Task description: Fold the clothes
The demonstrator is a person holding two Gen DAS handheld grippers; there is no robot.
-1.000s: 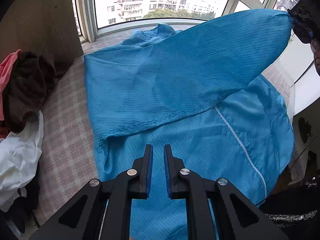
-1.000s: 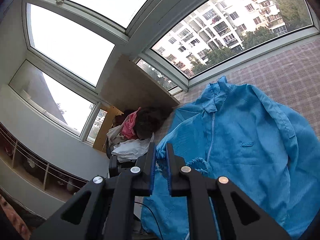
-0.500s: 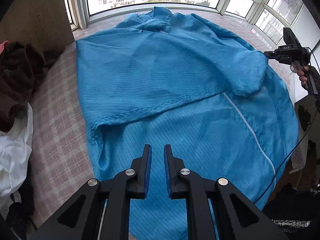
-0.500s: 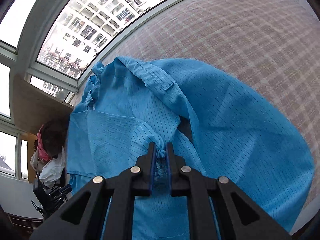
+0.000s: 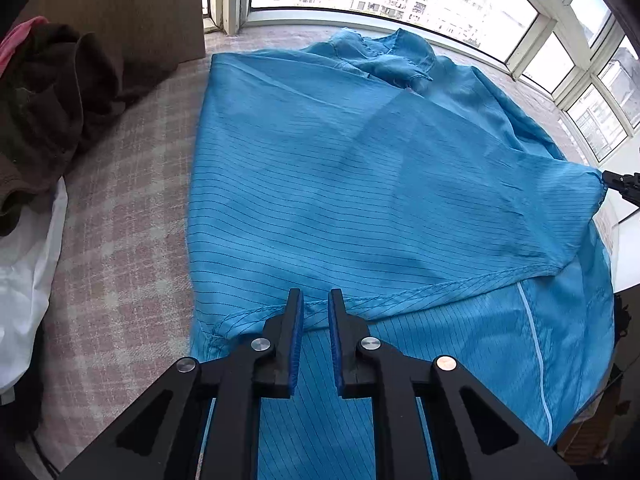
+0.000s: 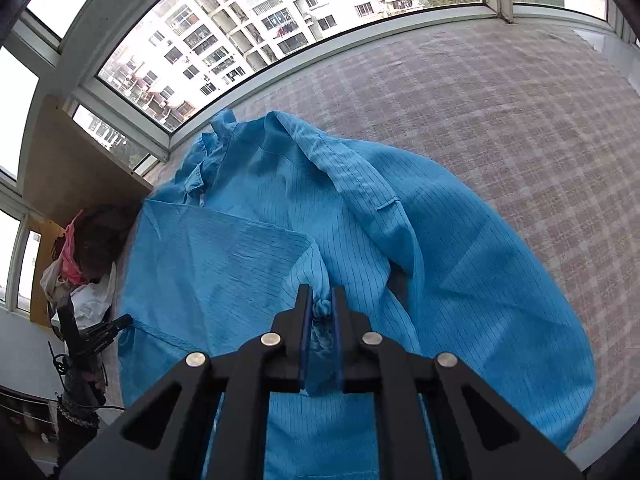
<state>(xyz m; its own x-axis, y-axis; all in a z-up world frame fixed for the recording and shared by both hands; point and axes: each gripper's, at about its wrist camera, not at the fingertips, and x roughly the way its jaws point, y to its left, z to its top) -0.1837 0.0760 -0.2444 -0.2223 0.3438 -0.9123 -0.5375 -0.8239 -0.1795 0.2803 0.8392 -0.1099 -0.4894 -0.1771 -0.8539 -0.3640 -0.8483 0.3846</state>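
Checked counter (image 6: 500, 120) by windows; blue jacket (image 5: 360, 184) spread flat. Right gripper (image 6: 320, 312) jaws clamp bunched cuff; left gripper (image 5: 315, 308) jaws slightly parted, empty.

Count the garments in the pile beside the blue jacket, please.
3 can be told: a dark brown garment on top, a pink one at the far edge, a white one nearest. More may be hidden underneath.

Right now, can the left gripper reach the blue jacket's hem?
Probably yes. The left gripper hangs right over the stitched hem of the blue jacket, its fingers slightly apart with nothing between them, and nothing blocks the way. The right gripper grips the cuff far off.
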